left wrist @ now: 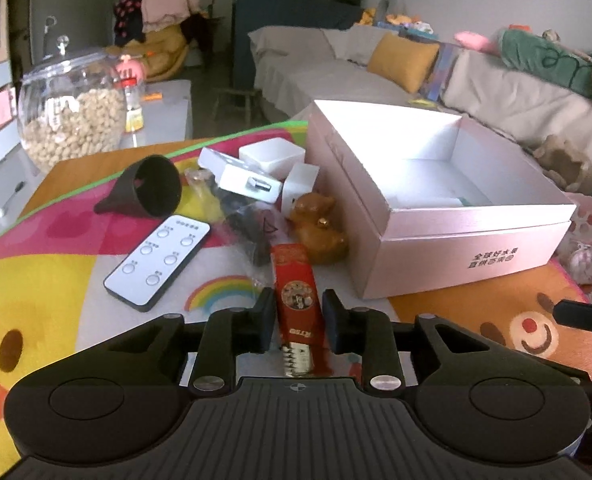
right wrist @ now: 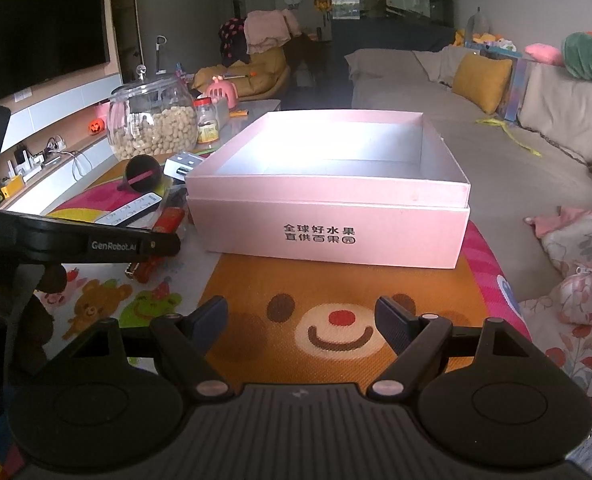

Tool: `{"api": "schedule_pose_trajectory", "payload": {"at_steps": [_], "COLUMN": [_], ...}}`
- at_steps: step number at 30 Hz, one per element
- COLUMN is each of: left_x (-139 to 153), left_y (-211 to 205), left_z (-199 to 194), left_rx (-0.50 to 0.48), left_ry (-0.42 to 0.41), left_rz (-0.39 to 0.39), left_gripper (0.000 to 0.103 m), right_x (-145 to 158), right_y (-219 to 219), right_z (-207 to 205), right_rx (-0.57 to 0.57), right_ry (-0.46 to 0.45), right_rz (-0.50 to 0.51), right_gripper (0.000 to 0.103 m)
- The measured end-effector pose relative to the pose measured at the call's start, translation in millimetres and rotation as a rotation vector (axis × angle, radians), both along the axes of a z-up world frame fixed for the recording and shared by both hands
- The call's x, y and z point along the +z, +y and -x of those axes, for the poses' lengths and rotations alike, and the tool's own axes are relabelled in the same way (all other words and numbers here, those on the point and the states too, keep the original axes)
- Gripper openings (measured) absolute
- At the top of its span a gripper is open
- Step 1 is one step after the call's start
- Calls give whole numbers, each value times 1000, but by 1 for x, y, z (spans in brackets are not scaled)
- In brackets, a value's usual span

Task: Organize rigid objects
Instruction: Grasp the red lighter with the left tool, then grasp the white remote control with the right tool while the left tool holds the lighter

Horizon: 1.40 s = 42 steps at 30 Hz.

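The left gripper (left wrist: 298, 322) brackets a red packet (left wrist: 298, 300) lying flat on the cartoon play mat (left wrist: 35, 280); its jaws stand either side of the packet, nearly on it, with a sliver of gap visible on the right, so it appears not yet clamped. The right gripper (right wrist: 300, 322) hovers wide open and empty over the mat's bear face.

To do this well, I judge the fingers should close squarely on the packet's long edges, lift clear of the brown duck figurine (left wrist: 320, 230) and remote control (left wrist: 157, 262) beyond, then carry it right into the open pink box (left wrist: 472, 240), which looks nearly empty.

Its front reads "全球好水果"; the left gripper's side reads "GenRobot.AI".
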State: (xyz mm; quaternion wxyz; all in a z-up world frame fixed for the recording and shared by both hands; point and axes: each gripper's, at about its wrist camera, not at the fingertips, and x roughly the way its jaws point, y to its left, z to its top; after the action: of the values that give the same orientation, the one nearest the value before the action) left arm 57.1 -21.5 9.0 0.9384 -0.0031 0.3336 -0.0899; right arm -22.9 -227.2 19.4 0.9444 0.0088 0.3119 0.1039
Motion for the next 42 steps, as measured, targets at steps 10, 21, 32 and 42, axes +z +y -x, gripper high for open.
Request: {"api": "schedule_pose_trajectory", "payload": {"at_steps": [10, 21, 32, 42], "left_x": [5, -10, -13, -13], "left_y": [77, 146, 151, 152], "left_z": [52, 73, 73, 71], "left_rx": [60, 187, 181, 185], "left_ry": [-34, -70, -62, -54], "left_rz": [121, 325, 392, 402], "left_gripper": [26, 26, 26, 26], "right_x": [33, 81, 20, 40], "right_y": [23, 154, 241, 221], "right_z": [-8, -136, -219, -194], "right_rx": [81, 370, 397, 441], "right_ry": [-39, 96, 153, 177], "right_rz": [17, -9, 198, 89], "right_gripper": [81, 81, 81, 45]}}
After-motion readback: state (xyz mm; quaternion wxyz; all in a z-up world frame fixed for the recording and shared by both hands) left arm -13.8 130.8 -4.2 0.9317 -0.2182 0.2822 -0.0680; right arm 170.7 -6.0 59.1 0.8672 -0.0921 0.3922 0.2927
